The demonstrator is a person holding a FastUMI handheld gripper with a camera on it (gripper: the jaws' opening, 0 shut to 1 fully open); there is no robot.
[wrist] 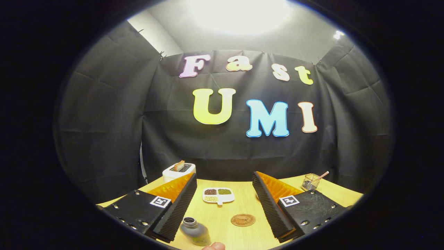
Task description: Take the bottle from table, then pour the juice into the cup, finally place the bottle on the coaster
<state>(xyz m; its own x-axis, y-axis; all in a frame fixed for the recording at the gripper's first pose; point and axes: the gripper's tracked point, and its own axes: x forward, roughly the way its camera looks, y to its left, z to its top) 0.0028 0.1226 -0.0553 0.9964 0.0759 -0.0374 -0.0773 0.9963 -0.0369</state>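
Note:
A small grey bottle (195, 231) with a dark round top stands on the wooden table (239, 205), low between my fingers and close against the inner side of the left finger (177, 208). A round brown coaster (243, 219) lies flat on the table to the bottle's right, also between the fingers, nearer the right finger (270, 205). My gripper (224, 177) is wide open and holds nothing. Neither finger touches the bottle.
A white divided dish (218, 195) of beans sits beyond the coaster, between the fingertips. A white toaster (178, 171) with a slice in it stands at the back left. A wire basket (311, 181) stands at the back right. A person's fingertip (214, 246) shows beside the bottle.

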